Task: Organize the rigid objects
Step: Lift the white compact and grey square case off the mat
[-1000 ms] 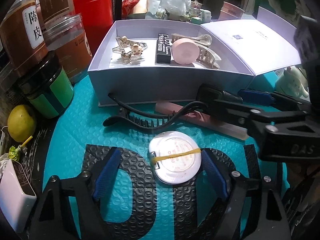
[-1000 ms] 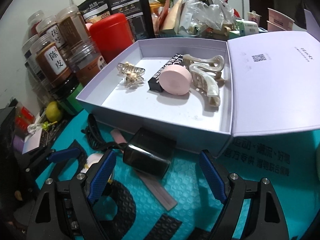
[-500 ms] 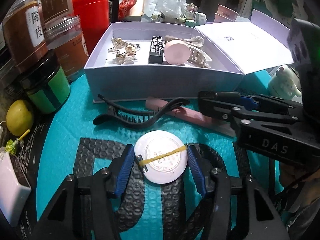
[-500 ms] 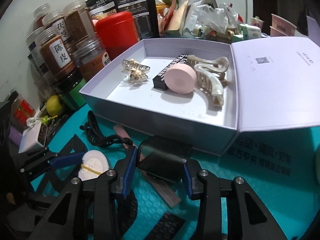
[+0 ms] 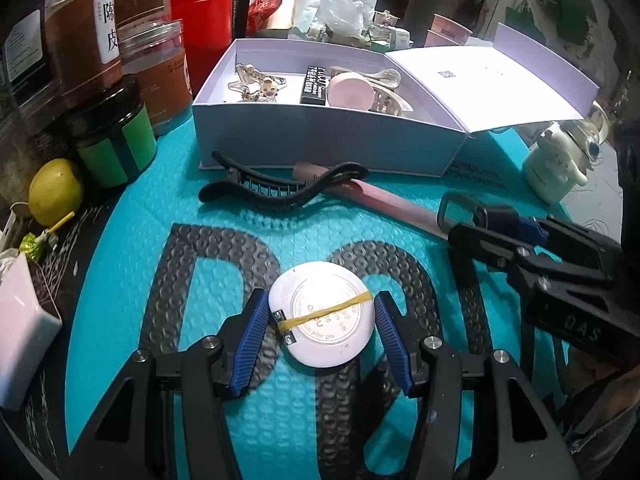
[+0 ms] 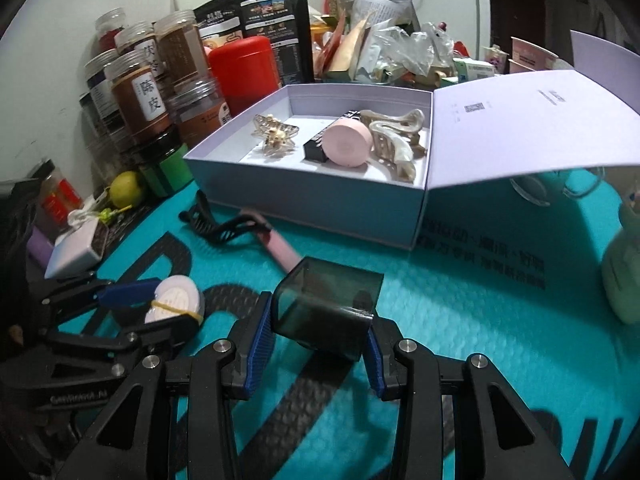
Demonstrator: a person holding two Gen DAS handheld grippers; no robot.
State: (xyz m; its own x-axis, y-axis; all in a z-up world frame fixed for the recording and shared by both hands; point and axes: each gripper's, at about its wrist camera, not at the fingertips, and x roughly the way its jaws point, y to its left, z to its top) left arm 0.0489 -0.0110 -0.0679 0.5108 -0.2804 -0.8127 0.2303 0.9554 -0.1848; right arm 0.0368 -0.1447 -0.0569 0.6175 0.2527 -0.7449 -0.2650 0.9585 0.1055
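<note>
Lying ahead of both clenched tools, the open box (image 6: 304, 204) sits nearer the right tool (image 6: 320, 332) grasping the dark cube (image 6: 326, 308); the left tool (image 5: 320, 320) grips the white disc (image 5: 322, 314).

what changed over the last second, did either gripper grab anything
Both closed. The left gripper went from open to clamped on the white round compact; the right gripper clamped the dark translucent box. The lavender box, black hair clip and pink stick stayed put.

Three hair clips (image 5: 280, 194) are showing, two round compacts (image 5: 322, 314), one lavender box (image 5: 320, 136), one lemon (image 5: 56, 192).
</note>
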